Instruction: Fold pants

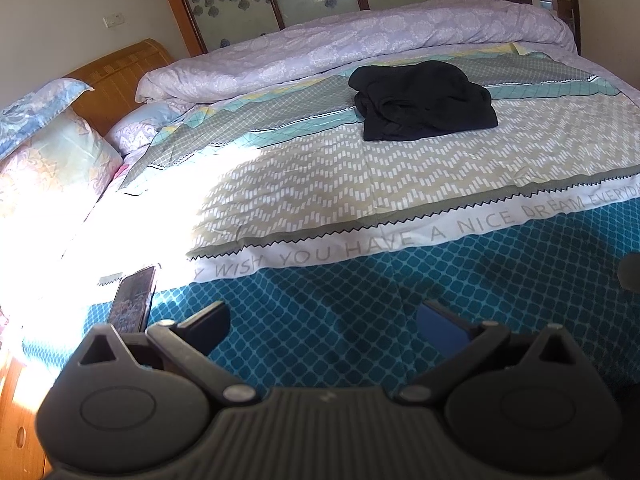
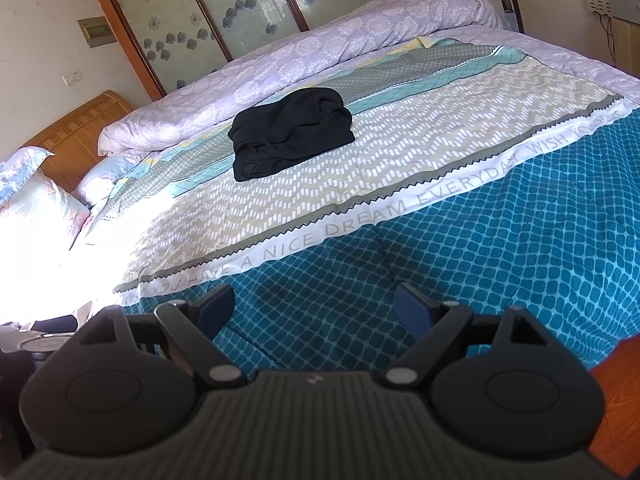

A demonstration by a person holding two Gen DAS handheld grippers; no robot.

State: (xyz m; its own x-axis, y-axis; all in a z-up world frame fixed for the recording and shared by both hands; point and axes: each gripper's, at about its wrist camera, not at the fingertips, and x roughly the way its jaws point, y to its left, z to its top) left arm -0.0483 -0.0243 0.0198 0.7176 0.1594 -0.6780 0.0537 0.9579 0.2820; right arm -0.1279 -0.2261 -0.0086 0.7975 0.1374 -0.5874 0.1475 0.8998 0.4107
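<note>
Pants [image 1: 424,100], black and bunched, far up the bed [image 1: 360,280] beside the rolled lilac duvet [image 1: 340,48]; ahead and slightly right of the left gripper [image 1: 324,320], well apart, jaws wide and empty, phone [image 1: 134,300] just left. Long axis unreadable in the heap.

From the right wrist: pants [image 2: 292,134] ahead and left of the right gripper [image 2: 314,304], also spread wide, holding nothing. Neither gripper clearly nearer.

On the bed lie 1 bundle of black pants [image 1: 424,100] at 12 o'clock, 1 rolled lilac duvet [image 1: 340,46] beyond it, 1 patterned bedspread [image 1: 360,184], 2 pillows [image 1: 52,152] at 9 o'clock and 1 phone [image 1: 134,298] at 7 o'clock, with 2 grippers [image 1: 324,320] below.
</note>
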